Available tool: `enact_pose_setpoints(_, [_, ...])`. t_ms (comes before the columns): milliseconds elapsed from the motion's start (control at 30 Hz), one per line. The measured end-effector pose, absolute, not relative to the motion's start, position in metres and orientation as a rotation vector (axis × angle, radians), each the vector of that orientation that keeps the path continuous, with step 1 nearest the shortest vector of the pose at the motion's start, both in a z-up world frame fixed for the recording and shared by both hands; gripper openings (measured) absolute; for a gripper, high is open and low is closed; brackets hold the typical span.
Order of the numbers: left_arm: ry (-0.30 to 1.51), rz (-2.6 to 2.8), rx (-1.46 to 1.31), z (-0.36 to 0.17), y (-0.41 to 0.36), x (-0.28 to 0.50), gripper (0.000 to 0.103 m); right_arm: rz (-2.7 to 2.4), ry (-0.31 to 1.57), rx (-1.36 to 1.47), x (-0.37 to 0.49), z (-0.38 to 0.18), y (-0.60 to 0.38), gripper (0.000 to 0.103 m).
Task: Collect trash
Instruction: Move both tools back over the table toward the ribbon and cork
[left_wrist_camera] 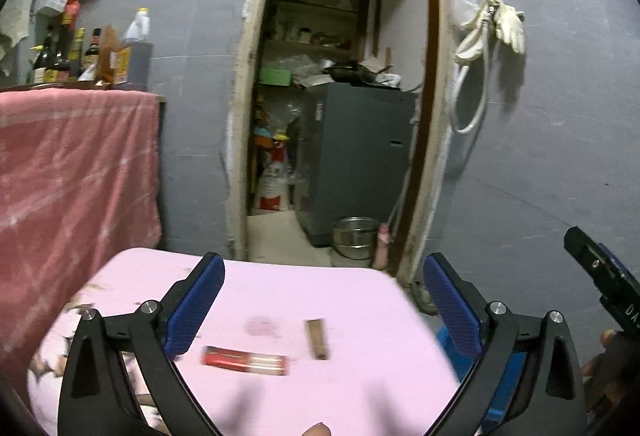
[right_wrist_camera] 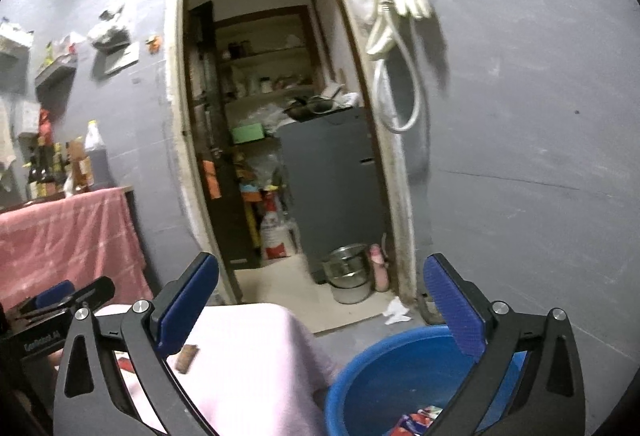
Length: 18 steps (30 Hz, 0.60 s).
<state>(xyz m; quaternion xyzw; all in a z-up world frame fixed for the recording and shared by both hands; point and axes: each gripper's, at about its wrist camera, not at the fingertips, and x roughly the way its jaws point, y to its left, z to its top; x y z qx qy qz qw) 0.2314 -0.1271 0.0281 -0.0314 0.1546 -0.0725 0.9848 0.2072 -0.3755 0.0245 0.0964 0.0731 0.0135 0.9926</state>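
Observation:
A red wrapper [left_wrist_camera: 245,360] and a brown wrapper [left_wrist_camera: 317,339] lie on the pink-covered table [left_wrist_camera: 320,288]. My left gripper [left_wrist_camera: 323,302] is open and empty, held above the table over these pieces. More scraps [left_wrist_camera: 86,302] lie at the table's left edge, blurred. My right gripper [right_wrist_camera: 321,306] is open and empty, held above the gap between the table [right_wrist_camera: 256,348] and a blue basin [right_wrist_camera: 384,368] on the floor. The basin holds red and white wrappers [right_wrist_camera: 418,421]. The brown wrapper [right_wrist_camera: 187,353] shows by the right gripper's left finger. The right gripper's body [left_wrist_camera: 604,276] shows at the left wrist view's right edge.
An open doorway [left_wrist_camera: 340,96] to a cluttered storeroom lies ahead, with a steel pot [right_wrist_camera: 350,272] on its floor. A counter draped in red cloth [left_wrist_camera: 76,172] with bottles stands at left. Gloves and a hose [left_wrist_camera: 492,32] hang on the grey wall. Crumpled white paper [right_wrist_camera: 396,310] lies on the floor.

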Motion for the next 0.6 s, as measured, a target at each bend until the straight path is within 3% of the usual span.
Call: enact_pose_setpoints(600, [0.382,0.080,-0.120,0.001,0.017,0.220,0.097,0.190,0.223,0.145,0.241,0.018,-0.287,0.103])
